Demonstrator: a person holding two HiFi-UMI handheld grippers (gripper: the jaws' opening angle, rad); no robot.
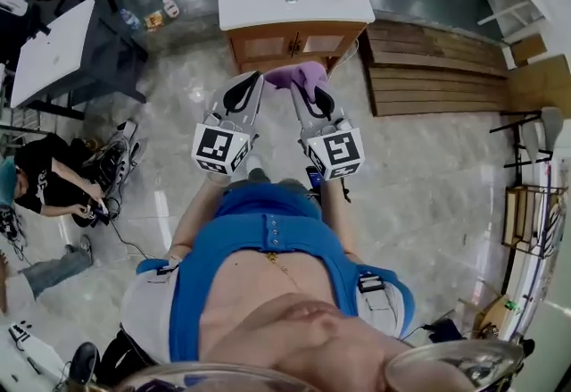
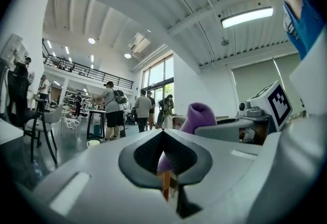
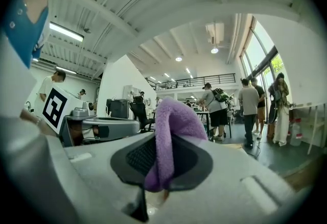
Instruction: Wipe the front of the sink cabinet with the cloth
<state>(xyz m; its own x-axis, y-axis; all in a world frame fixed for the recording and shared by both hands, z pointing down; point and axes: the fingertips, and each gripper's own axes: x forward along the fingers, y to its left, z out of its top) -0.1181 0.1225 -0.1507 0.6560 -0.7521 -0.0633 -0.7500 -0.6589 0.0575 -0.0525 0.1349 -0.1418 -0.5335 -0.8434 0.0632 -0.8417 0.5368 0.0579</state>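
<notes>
Holds cloth (image 3: 171, 131) clamped in right gripper (image 3: 159, 177), bunched upright; seems to nip its other edge in closed left gripper (image 2: 164, 167). Faces sink cabinet (image 1: 268, 46) front, straight ahead, just beyond the 2 tips, equally near.

Cloth (image 1: 299, 73) spans between left gripper (image 1: 255, 82) and right gripper (image 1: 310, 88), before sink cabinet (image 1: 268, 46).

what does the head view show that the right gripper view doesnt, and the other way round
Only the head view: the sink cabinet with its white top, and wooden planks beside it. Only the right gripper view: people standing in the hall, and a ceiling light. Both: the purple cloth pinched in the right tool.
</notes>
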